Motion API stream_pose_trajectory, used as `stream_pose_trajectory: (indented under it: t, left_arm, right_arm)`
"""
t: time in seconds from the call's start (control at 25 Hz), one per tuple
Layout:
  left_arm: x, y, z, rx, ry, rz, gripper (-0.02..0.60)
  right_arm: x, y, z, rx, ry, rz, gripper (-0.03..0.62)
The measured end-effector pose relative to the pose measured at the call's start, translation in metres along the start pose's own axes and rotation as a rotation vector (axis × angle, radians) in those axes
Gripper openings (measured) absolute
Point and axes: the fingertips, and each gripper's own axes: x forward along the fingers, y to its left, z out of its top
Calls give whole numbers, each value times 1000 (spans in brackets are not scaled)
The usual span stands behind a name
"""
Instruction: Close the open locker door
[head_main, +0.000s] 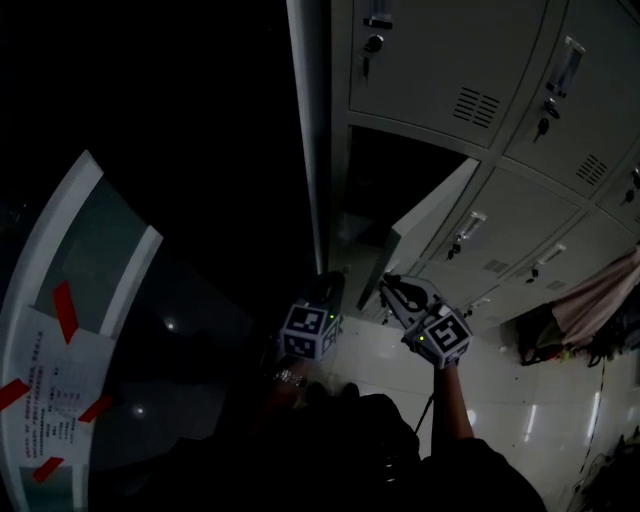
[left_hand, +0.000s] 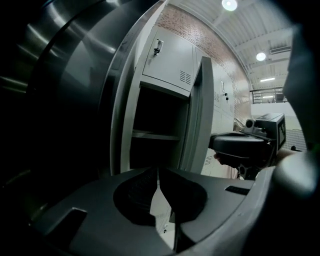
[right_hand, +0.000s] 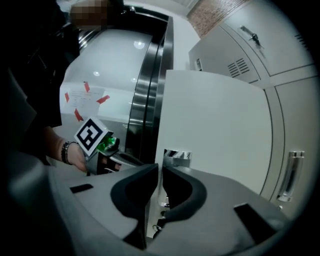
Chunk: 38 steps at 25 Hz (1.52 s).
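Standing half open at centre right of the dim head view, the grey locker door has its free edge pinched between the narrow tongs of the right gripper. The left gripper, at lower centre, has its tongs pressed together on nothing. The open compartment behind the door is too dark to make out inside.

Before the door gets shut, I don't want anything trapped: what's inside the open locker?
A bare shelf crosses the open locker; nothing shows on it. The space below is dark and partly covered by the door.
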Motion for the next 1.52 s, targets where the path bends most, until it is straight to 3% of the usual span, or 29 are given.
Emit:
stream_pose_trajectory:
  t: [0.36, 0.88, 1.16, 1.52]
  left_arm:
    - [-16, 41, 9, -1, -21, 109, 5]
    - [-14, 59, 7, -7, -28, 158, 5]
    - [-14, 62, 11, -19, -36, 174, 5]
    - [-35, 38, -1, -17, -19, 199, 5]
  right_arm:
    - [65, -67, 14, 96, -13, -187, 5]
    - [111, -167, 6, 126, 76, -487, 5]
    - [122, -170, 9, 15, 129, -536, 3]
    - [108, -156, 6, 74, 94, -535, 5]
